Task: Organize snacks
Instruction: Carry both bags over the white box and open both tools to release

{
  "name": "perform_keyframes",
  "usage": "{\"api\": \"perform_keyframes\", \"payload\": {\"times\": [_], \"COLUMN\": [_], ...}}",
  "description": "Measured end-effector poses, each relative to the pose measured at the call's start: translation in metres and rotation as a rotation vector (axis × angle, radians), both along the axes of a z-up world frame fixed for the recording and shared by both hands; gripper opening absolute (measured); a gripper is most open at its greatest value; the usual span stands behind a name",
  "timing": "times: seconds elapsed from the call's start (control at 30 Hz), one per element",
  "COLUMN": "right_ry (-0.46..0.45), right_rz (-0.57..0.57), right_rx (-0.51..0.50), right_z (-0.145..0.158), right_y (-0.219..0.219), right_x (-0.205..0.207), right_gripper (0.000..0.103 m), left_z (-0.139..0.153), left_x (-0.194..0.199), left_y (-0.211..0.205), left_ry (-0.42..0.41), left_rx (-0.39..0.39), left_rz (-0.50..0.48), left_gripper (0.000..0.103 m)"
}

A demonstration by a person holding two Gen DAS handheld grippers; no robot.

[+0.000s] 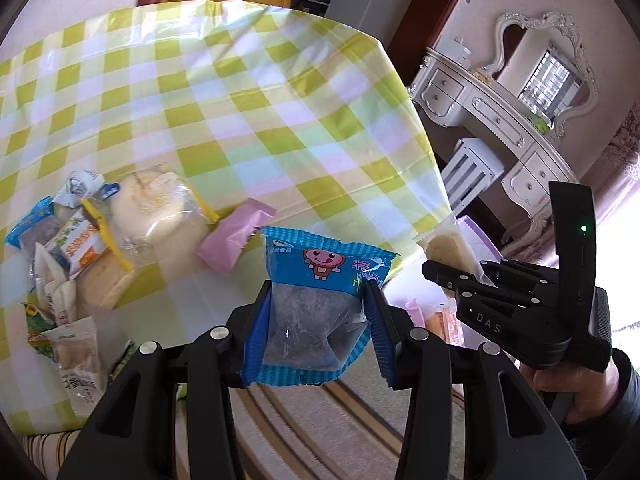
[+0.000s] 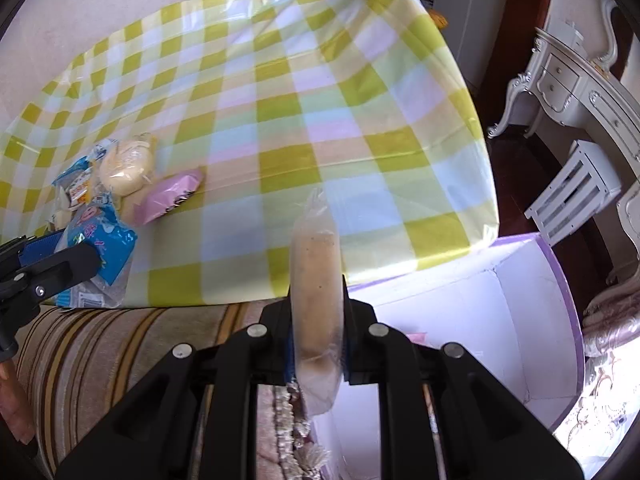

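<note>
Left claw [image 1: 320,312] pinched the blue snack packet [image 1: 320,280] at its soft middle, at 6 o'clock off the table [image 1: 240,100]. Right claw [image 2: 318,320] squeezed a light, crushable bread packet [image 2: 316,280].

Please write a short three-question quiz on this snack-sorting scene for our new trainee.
1. True or false: both tongs hold a snack.
2. Which packet do the left tongs grip? A) pink packet B) blue packet C) yellow-edged bun
3. Where does the purple-rimmed box sit relative to the checked table?

Key: 1. True; the right tongs pinch a clear-wrapped bun. 2. B. 3. Beside the table's edge, lower down.
</note>
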State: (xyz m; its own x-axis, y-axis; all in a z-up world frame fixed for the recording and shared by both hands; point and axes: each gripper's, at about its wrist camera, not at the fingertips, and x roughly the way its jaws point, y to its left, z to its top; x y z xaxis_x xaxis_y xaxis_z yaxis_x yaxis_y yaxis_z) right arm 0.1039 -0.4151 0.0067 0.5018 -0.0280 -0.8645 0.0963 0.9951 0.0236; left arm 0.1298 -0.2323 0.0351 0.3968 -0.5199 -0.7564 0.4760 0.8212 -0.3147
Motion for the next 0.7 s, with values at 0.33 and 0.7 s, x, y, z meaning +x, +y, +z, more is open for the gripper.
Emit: {"api": "perform_keyframes", "payload": {"times": [0.33,0.7], "right_ry": [0.071,0.156], "right_rz": [-0.343,-0.529], "right_rx": [0.032,0.094], "right_z": [-0.04,-0.082], "right_y": [-0.101,-0.155], "right_x": [-0.032,-0.057], "right_gripper": [0.016,0.016], "left_z": [-0.023,-0.046], "left_x": [0.001,-0.004], "left_y": [-0.099,-0.172], "left_ry": [0.092,0.163], "left_rx": [0.024,0.066], "left_rz": [-0.199,-0.343], "left_gripper": [0.043,0.043]}}
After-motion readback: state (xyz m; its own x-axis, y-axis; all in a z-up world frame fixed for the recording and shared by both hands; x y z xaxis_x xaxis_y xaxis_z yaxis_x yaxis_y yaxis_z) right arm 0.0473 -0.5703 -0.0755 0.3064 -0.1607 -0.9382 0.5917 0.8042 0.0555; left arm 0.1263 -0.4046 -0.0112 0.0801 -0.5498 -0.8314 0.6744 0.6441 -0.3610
